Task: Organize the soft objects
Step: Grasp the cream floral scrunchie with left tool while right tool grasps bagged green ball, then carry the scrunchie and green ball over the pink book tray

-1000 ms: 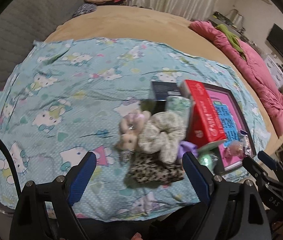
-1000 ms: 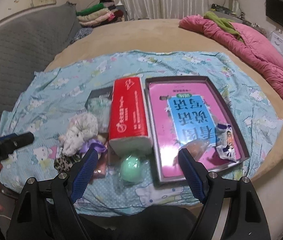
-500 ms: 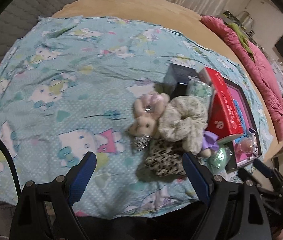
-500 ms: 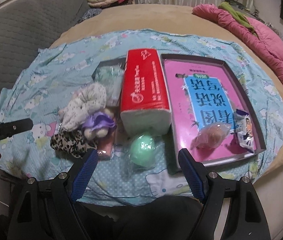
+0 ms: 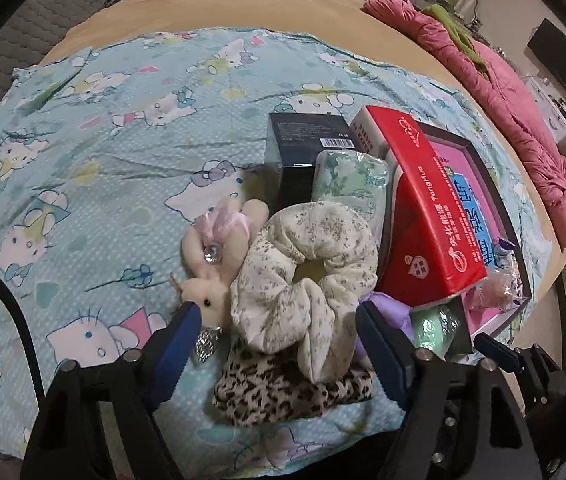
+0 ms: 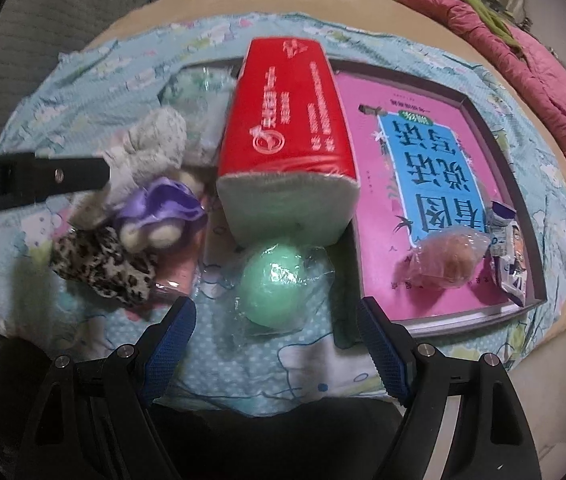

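A pile of soft things lies on the blue cartoon-cat sheet (image 5: 95, 152). A cream floral scrunchie (image 5: 307, 264) sits on a leopard-print scrunchie (image 5: 283, 388), with a small cream plush bunny (image 5: 215, 264) at its left and a purple plush (image 6: 163, 216) at its right. My left gripper (image 5: 275, 340) is open, its fingers straddling the floral scrunchie. My right gripper (image 6: 275, 328) is open just in front of a green wrapped ball (image 6: 279, 284).
A red tissue pack (image 6: 287, 128) lies beside a dark tray (image 6: 475, 112) holding a pink book, a wrapped peach ball (image 6: 447, 260) and a snack packet (image 6: 507, 248). A black box (image 5: 307, 148) and a green tissue packet (image 5: 351, 176) lie behind. A pink quilt (image 5: 515, 92) lies far right.
Both grippers have moved forward and down toward the bed. The soft pile and the green ball now look much closer. Nothing has been taken hold of.
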`<act>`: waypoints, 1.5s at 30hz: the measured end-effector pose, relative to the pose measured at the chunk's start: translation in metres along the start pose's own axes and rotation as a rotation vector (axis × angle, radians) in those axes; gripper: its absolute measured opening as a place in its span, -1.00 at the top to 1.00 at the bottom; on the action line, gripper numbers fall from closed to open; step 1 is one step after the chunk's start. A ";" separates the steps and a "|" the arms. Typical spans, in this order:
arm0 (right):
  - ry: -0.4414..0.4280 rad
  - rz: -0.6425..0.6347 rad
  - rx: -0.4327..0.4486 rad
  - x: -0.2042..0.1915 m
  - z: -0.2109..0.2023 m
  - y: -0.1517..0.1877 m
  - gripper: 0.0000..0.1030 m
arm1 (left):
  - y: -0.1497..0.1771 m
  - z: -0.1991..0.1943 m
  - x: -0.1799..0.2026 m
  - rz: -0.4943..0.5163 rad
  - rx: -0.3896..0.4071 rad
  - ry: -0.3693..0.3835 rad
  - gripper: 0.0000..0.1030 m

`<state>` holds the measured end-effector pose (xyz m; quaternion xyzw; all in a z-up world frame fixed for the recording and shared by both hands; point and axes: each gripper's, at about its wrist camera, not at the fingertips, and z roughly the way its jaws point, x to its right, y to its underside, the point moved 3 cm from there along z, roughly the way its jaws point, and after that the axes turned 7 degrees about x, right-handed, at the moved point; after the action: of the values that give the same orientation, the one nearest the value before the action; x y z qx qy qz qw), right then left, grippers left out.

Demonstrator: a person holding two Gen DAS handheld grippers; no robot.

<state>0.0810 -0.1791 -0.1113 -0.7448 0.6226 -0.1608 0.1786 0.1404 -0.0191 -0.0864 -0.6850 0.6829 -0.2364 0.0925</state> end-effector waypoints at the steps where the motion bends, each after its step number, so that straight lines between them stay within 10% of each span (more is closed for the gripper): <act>1: -0.001 -0.005 -0.002 -0.001 0.002 0.000 -0.62 | 0.000 0.002 -0.001 -0.003 -0.004 0.007 -0.38; 16: 0.016 -0.073 -0.059 -0.020 0.038 -0.004 -0.26 | -0.003 0.025 0.000 -0.059 -0.053 0.124 0.61; 20: 0.006 -0.037 -0.057 -0.013 0.041 -0.005 0.15 | -0.005 0.020 0.000 -0.062 -0.025 0.139 0.68; 45: -0.066 0.154 0.323 0.063 -0.114 -0.037 0.19 | -0.035 -0.107 0.062 0.074 0.223 0.122 0.69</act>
<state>0.0720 -0.2421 0.0077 -0.6615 0.6376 -0.2201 0.3278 0.1202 -0.0566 0.0350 -0.6290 0.6817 -0.3485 0.1349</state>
